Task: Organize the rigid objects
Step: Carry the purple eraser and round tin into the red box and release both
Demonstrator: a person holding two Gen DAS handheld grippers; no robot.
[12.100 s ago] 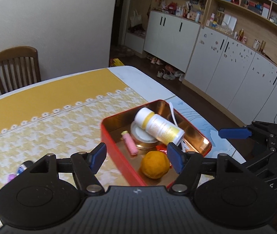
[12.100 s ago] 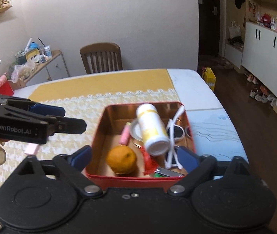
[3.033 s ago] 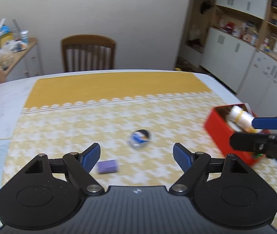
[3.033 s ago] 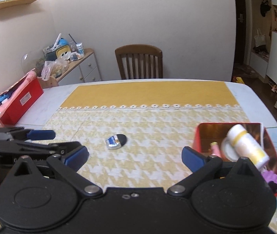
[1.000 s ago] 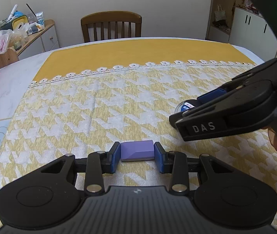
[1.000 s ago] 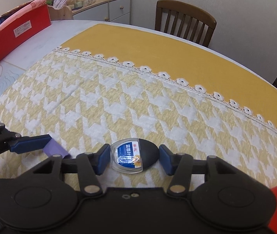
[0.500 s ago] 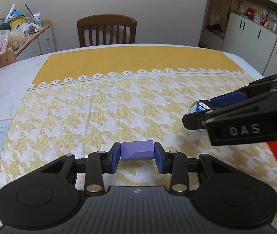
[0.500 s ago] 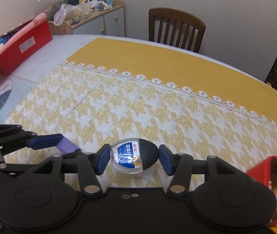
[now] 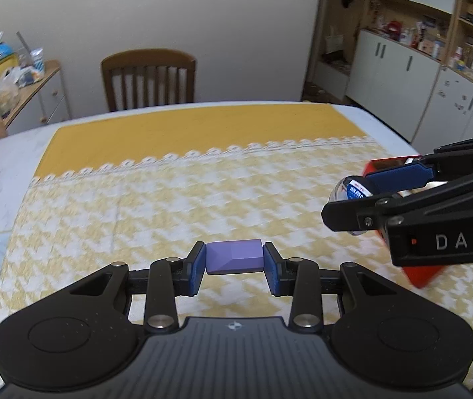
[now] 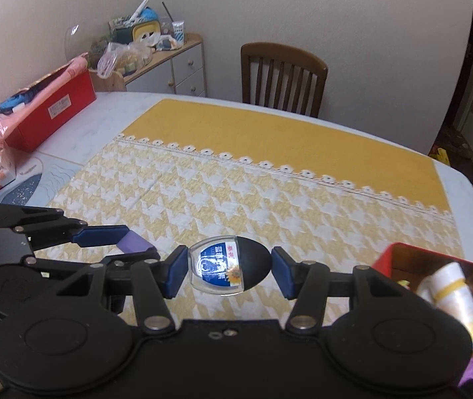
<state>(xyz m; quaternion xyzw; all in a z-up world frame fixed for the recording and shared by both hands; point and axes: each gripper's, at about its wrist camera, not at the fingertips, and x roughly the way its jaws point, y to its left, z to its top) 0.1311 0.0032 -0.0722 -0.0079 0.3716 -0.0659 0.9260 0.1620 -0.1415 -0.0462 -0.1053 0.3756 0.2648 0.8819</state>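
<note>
Left gripper [image 9: 234, 261] clamps purple block [image 9: 234, 256]; right gripper [image 10: 229, 274] clamps oval case [image 10: 229, 271]. Both items are best released low inside red tin [image 10: 399, 259], 1 at a time.

1. We saw a purple block [image 9: 234, 256] between blue pads [image 9: 197, 267].
2. We saw an oval case [image 10: 229, 270] that was black, with a blue and white label.
3. The cloth [image 9: 176, 199] was yellow and white zigzag checks, with a plain yellow band.
4. The tin [image 10: 399, 259] was red outside and shiny gold inside.
5. The bottle [image 10: 452, 294] was white and yellow.
6. The chair [image 9: 148, 79] was brown.
</note>
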